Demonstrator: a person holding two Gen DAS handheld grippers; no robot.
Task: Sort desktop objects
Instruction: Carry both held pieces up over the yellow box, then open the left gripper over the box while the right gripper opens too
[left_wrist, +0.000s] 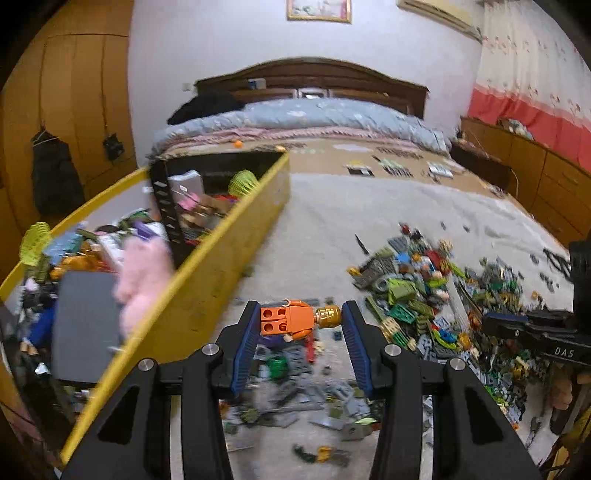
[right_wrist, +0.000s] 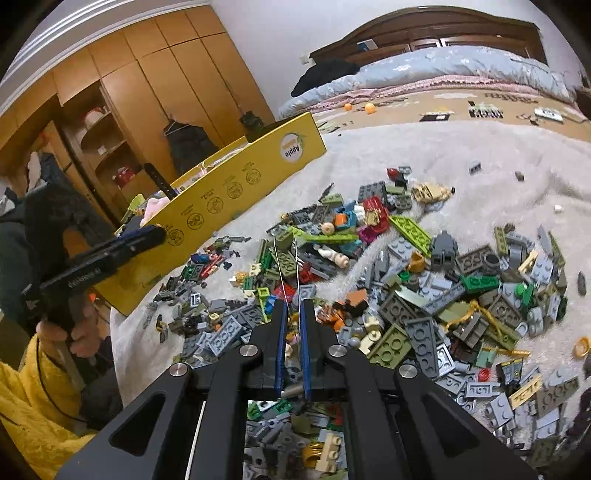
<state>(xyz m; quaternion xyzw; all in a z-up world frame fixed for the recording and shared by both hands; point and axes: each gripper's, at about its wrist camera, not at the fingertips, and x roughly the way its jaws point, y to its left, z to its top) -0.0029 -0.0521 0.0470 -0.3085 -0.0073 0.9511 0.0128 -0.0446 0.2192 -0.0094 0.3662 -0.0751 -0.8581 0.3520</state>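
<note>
- Over at nine o'clock in my left wrist view, the yellow cardboard box (left_wrist: 207, 266) runs from the lower left up toward the bed (left_wrist: 303, 118), stuffed with mixed toys, among them a pink plush (left_wrist: 144, 280) and a grey flat plate (left_wrist: 86, 325).
- Just right of the box wall, at centre, my left gripper (left_wrist: 300, 320) holds an orange minifigure (left_wrist: 291, 318) crosswise between its blue pads (left_wrist: 245, 347): the feet press the left pad, the gold head touches the right one, jaws about half spread.
- Below that figure, at six o'clock, loose grey and green bricks (left_wrist: 295, 398) lie on the pale fuzzy blanket (left_wrist: 332, 221).
- At three o'clock the main brick pile (left_wrist: 436, 295) spreads out, with my right gripper's black body crossing it at the frame edge.
- In the right wrist view, at nine o'clock, a hand (right_wrist: 72, 332) in a yellow fleece sleeve (right_wrist: 33, 398) grips the left tool beside the box.
- At six o'clock there, my right gripper (right_wrist: 293, 314) has its jaws drawn close together; a thin clear strip (right_wrist: 288, 266) stands up from between them over the pile.
</note>
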